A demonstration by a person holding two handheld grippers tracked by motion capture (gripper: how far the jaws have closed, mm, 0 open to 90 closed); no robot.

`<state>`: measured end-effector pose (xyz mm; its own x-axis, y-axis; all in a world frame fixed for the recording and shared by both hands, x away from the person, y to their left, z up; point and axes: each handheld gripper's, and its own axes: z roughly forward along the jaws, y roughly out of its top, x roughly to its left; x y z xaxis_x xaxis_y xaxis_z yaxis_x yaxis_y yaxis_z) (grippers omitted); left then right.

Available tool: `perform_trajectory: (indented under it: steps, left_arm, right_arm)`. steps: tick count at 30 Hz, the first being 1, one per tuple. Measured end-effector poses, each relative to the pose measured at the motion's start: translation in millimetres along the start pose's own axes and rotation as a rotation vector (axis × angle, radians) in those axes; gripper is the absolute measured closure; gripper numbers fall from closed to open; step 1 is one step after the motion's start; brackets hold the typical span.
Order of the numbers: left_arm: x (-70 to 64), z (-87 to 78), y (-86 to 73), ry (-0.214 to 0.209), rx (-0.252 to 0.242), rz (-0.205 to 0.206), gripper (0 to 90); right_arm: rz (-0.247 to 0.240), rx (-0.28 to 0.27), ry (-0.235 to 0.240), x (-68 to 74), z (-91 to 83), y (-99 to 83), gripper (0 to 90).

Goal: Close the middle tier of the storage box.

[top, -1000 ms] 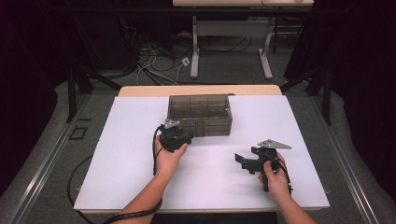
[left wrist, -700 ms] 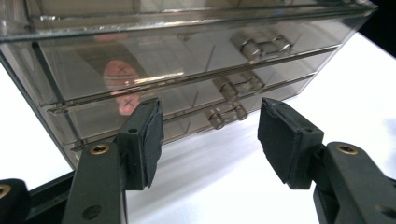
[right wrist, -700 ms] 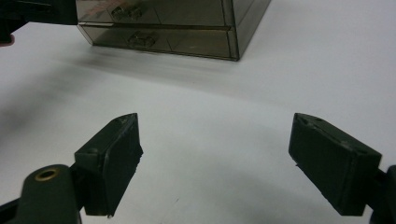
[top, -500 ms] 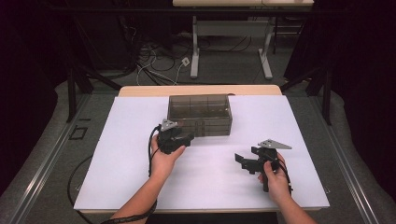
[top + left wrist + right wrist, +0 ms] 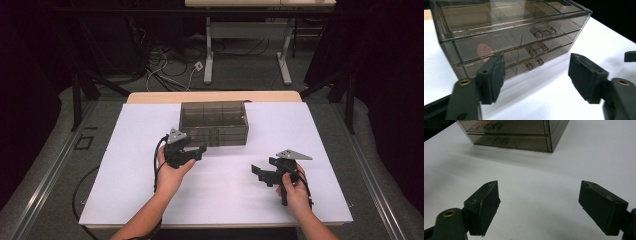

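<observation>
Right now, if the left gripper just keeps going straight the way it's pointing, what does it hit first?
Most likely the front of the smoky drawer box. The left gripper, jaws open, faces its three drawers, roughly around the lowest handle. Bare white table lies between; depth is uncertain.

1 smoked drawer box [image 5: 214, 122] w/ 3 drawers, 2 grippers, 1 table [image 5: 125, 165].

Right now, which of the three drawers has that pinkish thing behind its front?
The middle drawer of the smoky clear drawer box. In the left gripper view a pinkish round blur shows through its front, left of the handle; the top and bottom drawers show nothing like it.
</observation>
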<state>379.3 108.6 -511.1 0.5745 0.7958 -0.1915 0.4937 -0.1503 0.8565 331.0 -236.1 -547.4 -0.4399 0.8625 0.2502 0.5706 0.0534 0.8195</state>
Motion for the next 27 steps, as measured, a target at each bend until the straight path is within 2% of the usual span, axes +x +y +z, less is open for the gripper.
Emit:
perform_trajectory:
  steps: [4, 10, 16, 27]
  left_arm:
    - [0.2, -5.2, -1.4, 0.003, -0.006, 0.013, 23.7]
    - [-0.1, -14.0, -2.7, -0.004, -0.011, -0.009, 17.3]
    - [-0.1, -22.1, -4.4, -0.004, -0.022, -0.01, 14.0]
    - [11.6, -38.1, -13.8, 0.006, -0.034, -0.029, 5.1]
  right_arm:
    - [0.003, -0.001, 0.004, 0.4, 0.1, 0.0, 16.1]
    - [0.002, 0.0, 0.002, 0.4, 0.4, -0.1, 16.1]
    - [-0.002, -0.001, -0.002, 0.8, 0.3, -0.2, 16.0]
    - [0.005, 0.0, 0.002, 1.0, 0.4, -0.2, 16.0]
